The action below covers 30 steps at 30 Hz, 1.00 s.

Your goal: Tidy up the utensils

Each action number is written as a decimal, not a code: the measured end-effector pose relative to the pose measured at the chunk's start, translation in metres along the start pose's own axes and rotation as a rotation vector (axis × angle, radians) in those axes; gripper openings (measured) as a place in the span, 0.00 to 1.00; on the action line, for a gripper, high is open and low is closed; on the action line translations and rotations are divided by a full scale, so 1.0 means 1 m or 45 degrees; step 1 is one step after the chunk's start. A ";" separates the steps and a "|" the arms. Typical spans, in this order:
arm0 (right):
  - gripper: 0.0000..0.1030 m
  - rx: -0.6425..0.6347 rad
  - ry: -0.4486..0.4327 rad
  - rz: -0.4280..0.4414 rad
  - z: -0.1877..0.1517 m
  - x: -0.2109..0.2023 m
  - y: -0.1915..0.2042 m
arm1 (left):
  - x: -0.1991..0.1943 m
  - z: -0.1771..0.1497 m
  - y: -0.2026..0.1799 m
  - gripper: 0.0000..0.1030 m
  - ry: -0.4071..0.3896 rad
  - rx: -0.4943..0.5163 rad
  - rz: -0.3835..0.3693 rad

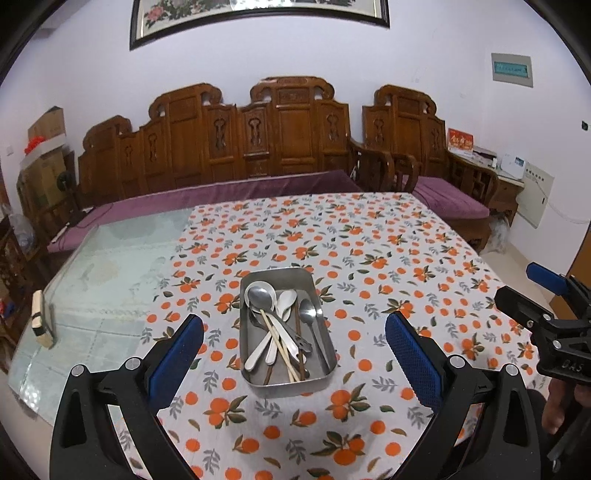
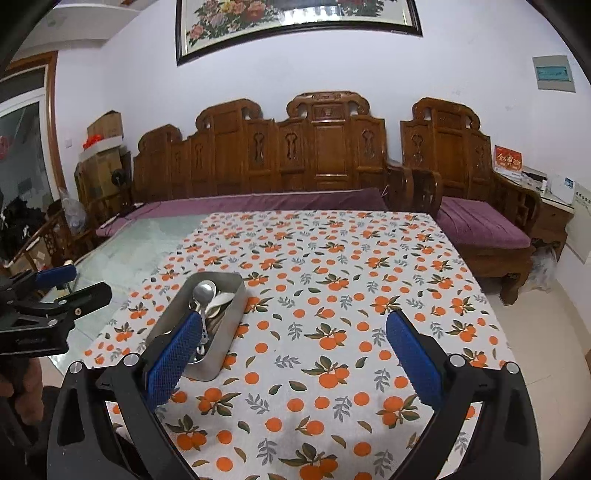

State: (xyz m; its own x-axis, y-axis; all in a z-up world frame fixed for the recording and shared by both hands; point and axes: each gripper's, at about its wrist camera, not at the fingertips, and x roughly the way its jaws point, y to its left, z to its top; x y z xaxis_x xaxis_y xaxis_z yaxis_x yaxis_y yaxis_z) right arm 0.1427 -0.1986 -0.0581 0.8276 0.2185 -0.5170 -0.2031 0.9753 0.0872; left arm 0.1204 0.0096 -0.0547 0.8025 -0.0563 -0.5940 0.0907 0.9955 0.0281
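Living-room setting: pale walls w/ a framed flower picture (image 2: 295,26) up top, a carved wooden sofa set (image 1: 258,140) w/ purple cushions along the back, cardboard boxes (image 1: 48,147) stacked at the far left. Nearer, the worktop (image 1: 110,258) has a glass top, most of it under an orange-fruit print cloth (image 2: 351,295). Roughly mid-cloth sits a rectangular metal tray (image 1: 325,380), and the utensils are all in it – metal spoons (image 1: 260,295), white spoons (image 1: 286,301), pale chopsticks (image 1: 280,347) and darker brown ones, partly hidden – lying crossed in a loose heap, not sorted by kind. No loose utensil shows anywhere on the cloth or the glass, so gathering looks done; judged from that, the task is at or near its end, w/ only tidying inside the tray possibly left. Left tool (image 1: 295,354) hangs above the near end of the tray, blue pads spread wide, nothing between them and nothing touched. Right tool (image 2: 291,354) is likewise wide open and empty, over bare cloth to the right of the tray; its left pad only overlaps the tray in its own view. A small wooden block (image 1: 42,317) rests at the glass edge, far left, well apart from the tray – no obstacle. Nothing stands between either tool and the tray.
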 end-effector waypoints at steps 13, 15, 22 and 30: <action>0.97 -0.015 -0.110 -0.025 0.010 -0.052 0.005 | -0.053 0.008 -0.008 0.92 -0.098 -0.028 0.004; 0.97 -0.019 -0.151 -0.026 0.017 -0.064 0.006 | -0.062 0.011 -0.010 0.92 -0.120 -0.028 0.005; 0.97 -0.023 -0.276 -0.028 0.034 -0.106 0.012 | -0.102 0.022 -0.016 0.92 -0.229 -0.031 0.005; 0.97 -0.021 -0.362 -0.034 0.042 -0.138 0.017 | -0.137 0.025 -0.019 0.92 -0.312 -0.027 0.026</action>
State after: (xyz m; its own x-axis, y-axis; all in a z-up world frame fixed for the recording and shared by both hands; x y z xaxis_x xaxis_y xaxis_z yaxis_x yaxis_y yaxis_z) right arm 0.0471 -0.2109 0.0503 0.9458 0.1958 -0.2592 -0.1862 0.9806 0.0614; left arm 0.0241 -0.0034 0.0464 0.9235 -0.0503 -0.3804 0.0624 0.9979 0.0195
